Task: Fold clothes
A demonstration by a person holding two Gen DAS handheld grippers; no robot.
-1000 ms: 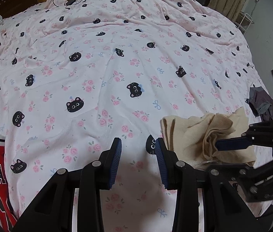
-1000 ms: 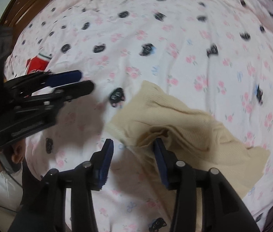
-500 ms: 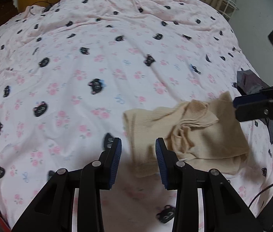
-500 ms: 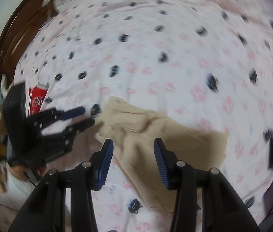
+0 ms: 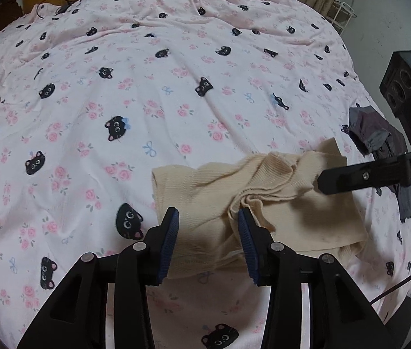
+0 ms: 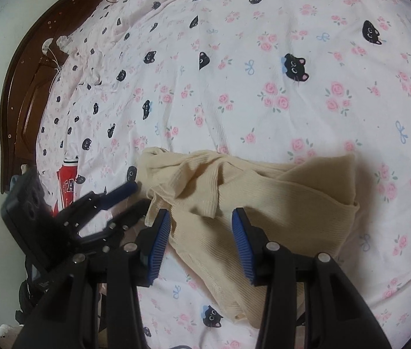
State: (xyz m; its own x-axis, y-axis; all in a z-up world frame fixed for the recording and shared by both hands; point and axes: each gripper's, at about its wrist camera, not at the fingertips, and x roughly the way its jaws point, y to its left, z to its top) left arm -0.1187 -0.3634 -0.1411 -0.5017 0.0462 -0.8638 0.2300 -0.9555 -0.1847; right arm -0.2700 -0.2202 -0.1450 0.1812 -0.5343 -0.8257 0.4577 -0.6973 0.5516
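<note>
With both the left gripper (image 5: pixel 207 231) and right gripper (image 6: pixel 200 231) parted and empty, pinch only the crumpled beige ribbed top's (image 5: pixel 263 200) outer edges before spreading it flat.

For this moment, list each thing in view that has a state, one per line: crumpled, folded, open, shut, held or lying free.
Beige knit garment: crumpled, unfolded, lying free on the bedspread.
Left tool: open over the garment's near edge, jaws just opening, gripping nothing.
Right tool: open above the garment, gripping nothing.
Red jersey: lying at the bed's edge, partly hidden.
Grey garment: bunched up, lying free.
Bedspread: spread out, lightly wrinkled.
</note>
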